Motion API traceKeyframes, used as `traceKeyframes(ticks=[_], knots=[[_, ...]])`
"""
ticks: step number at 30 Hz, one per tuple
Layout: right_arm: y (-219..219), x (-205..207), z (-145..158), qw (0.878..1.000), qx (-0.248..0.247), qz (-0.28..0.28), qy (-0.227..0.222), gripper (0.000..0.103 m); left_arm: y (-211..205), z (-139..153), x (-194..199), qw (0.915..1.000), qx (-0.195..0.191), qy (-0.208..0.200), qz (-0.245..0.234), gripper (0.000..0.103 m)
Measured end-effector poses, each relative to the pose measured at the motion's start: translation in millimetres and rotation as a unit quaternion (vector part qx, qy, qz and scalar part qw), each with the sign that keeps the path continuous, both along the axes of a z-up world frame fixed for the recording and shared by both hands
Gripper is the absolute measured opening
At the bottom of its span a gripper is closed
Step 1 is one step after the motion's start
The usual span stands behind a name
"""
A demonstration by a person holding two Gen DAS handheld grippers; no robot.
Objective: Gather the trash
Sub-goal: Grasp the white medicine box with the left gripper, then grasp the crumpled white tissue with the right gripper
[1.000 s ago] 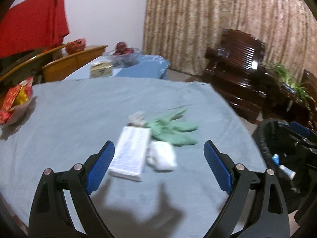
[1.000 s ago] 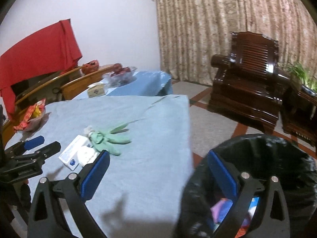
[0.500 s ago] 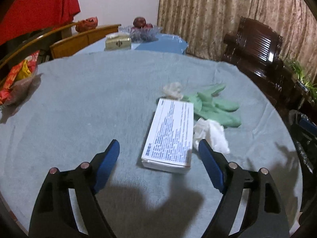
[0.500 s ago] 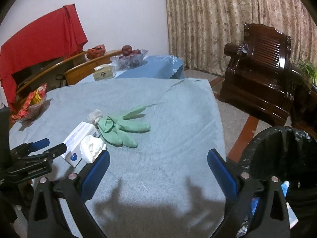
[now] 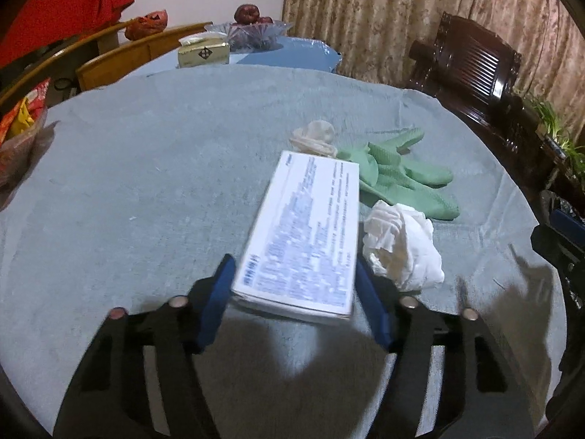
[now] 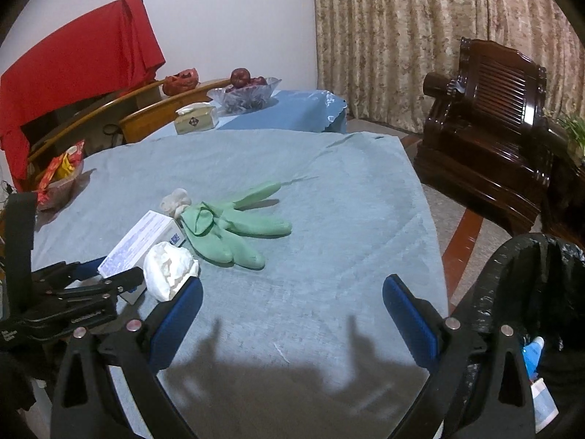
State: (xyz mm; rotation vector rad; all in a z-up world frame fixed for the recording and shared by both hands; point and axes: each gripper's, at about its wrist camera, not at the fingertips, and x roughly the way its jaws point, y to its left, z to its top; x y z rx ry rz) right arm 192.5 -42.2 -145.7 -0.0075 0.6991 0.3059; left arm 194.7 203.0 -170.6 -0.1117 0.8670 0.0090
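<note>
A white printed box point(image 5: 307, 234) lies on the grey tablecloth, and my left gripper point(image 5: 296, 292) is shut on its near end. The box also shows in the right wrist view point(image 6: 142, 241). A crumpled white tissue point(image 5: 402, 245) lies just right of the box. Green rubber gloves point(image 5: 402, 175) lie beyond it, with a small beige wad point(image 5: 316, 137) at their far left. My right gripper point(image 6: 292, 314) is open and empty above the table's near right part. The black-lined trash bin point(image 6: 530, 292) stands at its right, off the table edge.
A bag of snacks point(image 5: 18, 128) sits at the table's left edge. A tissue box point(image 6: 195, 119) and a fruit bowl point(image 6: 245, 89) stand on the farther blue table. A dark wooden armchair point(image 6: 490, 117) is at the right, wooden chairs at the far left.
My left gripper moved forward onto the white box and closed on it. My right gripper swung left from over the bin to over the table, still open.
</note>
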Motion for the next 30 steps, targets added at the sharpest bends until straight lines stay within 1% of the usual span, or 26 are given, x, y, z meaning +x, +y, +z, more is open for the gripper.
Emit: traceKeyframes(ticks=[5, 8, 14, 21, 23, 26, 30], knots=[[11, 1, 0, 1.000, -0.003, 0.009, 0.000, 0.097, 4, 2, -3, 0.9999, -0.011, -0.009, 0.008, 0.058], [22, 3, 0, 1.000, 0.001, 0.017, 0.001, 0.097, 10, 10, -11, 0.9995, -0.006, -0.022, 0.020, 0.058], [54, 11, -4, 0.999, 0.006, 0.040, 0.006, 0.097, 28, 22, -23, 0.9984, -0.001, -0.032, 0.047, 0.057], [87, 21, -14, 0.998, 0.003, 0.058, 0.019, 0.097, 50, 22, -30, 0.9974, 0.004, -0.030, 0.065, 0.056], [96, 24, -20, 0.998, -0.005, 0.062, 0.027, 0.096, 54, 21, -32, 0.9973, 0.003, -0.028, 0.068, 0.056], [103, 27, -28, 0.997, -0.009, 0.067, 0.042, 0.092, 56, 17, -31, 0.9975, 0.003, -0.021, 0.068, 0.056], [105, 30, -36, 0.996, -0.011, 0.070, 0.058, 0.087, 58, 6, -26, 0.9980, -0.007, 0.002, 0.063, 0.057]])
